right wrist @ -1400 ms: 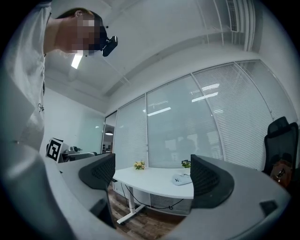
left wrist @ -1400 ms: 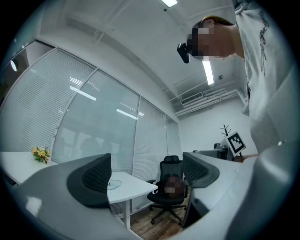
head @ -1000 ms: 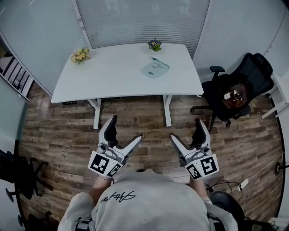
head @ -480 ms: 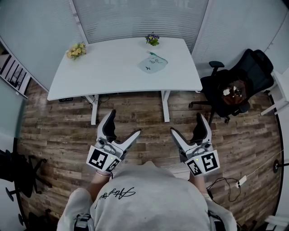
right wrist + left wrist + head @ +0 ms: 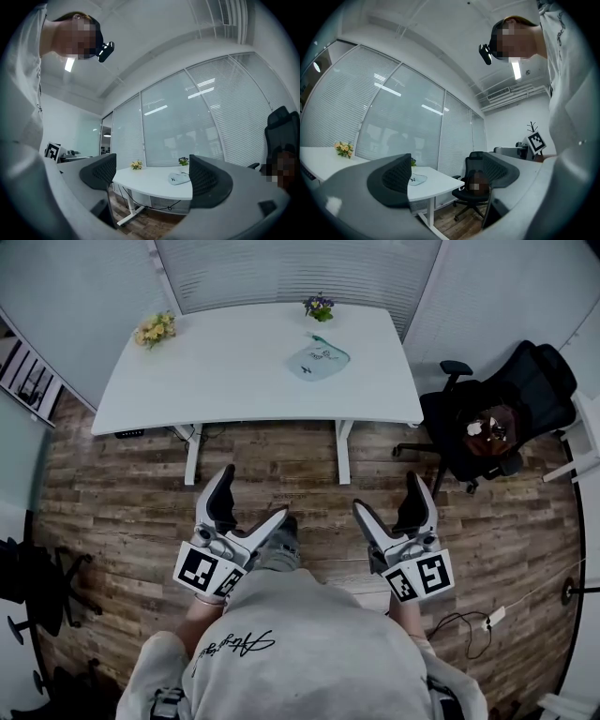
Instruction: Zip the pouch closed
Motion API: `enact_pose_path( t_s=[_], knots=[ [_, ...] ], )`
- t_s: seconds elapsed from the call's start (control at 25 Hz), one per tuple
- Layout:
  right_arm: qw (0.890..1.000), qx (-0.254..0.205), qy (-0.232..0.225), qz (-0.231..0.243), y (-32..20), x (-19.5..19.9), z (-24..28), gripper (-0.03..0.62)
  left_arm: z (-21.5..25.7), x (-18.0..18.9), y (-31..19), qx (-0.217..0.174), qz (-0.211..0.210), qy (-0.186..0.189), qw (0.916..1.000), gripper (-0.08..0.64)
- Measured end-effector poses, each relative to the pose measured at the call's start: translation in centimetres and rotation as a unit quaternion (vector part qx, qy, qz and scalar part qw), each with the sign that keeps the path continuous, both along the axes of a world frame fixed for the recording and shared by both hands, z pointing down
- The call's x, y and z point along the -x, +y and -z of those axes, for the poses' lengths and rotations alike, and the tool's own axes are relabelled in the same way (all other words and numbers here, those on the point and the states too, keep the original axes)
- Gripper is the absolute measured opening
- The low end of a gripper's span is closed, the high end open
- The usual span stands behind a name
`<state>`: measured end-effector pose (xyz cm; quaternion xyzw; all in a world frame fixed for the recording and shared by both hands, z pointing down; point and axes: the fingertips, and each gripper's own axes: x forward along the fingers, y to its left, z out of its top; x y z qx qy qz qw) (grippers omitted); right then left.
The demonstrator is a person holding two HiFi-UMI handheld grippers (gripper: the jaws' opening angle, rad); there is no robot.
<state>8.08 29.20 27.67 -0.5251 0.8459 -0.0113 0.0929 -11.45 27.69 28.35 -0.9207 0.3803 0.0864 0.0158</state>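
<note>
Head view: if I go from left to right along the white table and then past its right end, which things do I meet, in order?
yellow flowers -> pouch -> black office chair

A white rectangular desk stands on a brown wood-plank floor before frosted glass walls with blinds; a black office chair sits to its right.
</note>
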Motion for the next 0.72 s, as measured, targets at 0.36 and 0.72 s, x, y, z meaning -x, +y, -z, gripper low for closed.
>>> enact_pose_path(
  t_s=[0.36, 0.72],
  knots=[
    [1.000, -0.009, 0.006, -0.015, -3.8, -1.3, -0.6, 0.466, -0.8, -1.5, -4.7, -0.015, -0.015, -0.005, 0.9998, 0.456],
    [0.999, -0.004, 0.010, -0.031, -12.0, -2.1, -1.2, 0.462, -0.6, -2.6, -13.7, -0.021, -0.034, 0.000, 0.9992, 0.456]
  ],
)
